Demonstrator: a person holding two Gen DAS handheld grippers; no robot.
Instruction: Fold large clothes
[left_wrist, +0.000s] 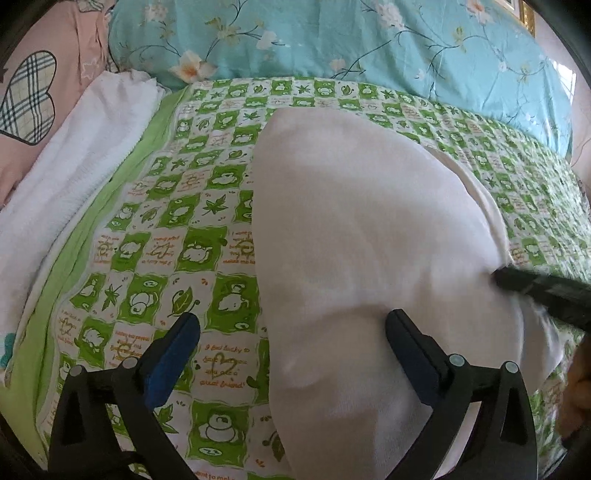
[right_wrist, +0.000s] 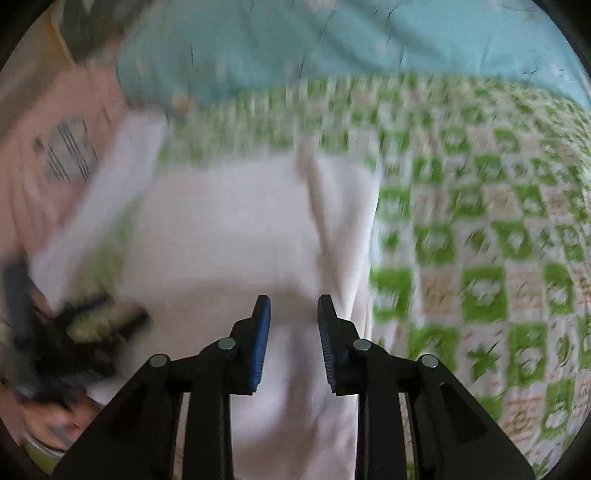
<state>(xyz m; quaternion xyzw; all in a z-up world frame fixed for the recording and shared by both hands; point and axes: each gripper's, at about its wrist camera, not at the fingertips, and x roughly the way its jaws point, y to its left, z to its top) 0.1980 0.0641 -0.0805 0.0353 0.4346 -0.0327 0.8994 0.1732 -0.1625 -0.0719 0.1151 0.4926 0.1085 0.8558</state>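
Note:
A large white garment (left_wrist: 362, 236) lies folded into a broad flat shape on the green checked sheet (left_wrist: 207, 206). My left gripper (left_wrist: 291, 326) hangs wide open over the garment's left edge, with one finger above the sheet and the other above the cloth. At the garment's right edge the dark tip of my right gripper (left_wrist: 517, 282) points in. The right wrist view is blurred. In it my right gripper (right_wrist: 294, 314) hovers over the white garment (right_wrist: 229, 236) with a narrow gap between its blue pads (right_wrist: 260, 343) and nothing pinched. My left gripper (right_wrist: 92, 321) is a blur at the far left.
A teal floral quilt (left_wrist: 332, 40) lies bunched along the far side of the bed. A pink pillow with a plaid heart (left_wrist: 29, 99) and a white ribbed cloth (left_wrist: 85, 155) lie at the left. Part of a hand (left_wrist: 576, 387) shows at the right edge.

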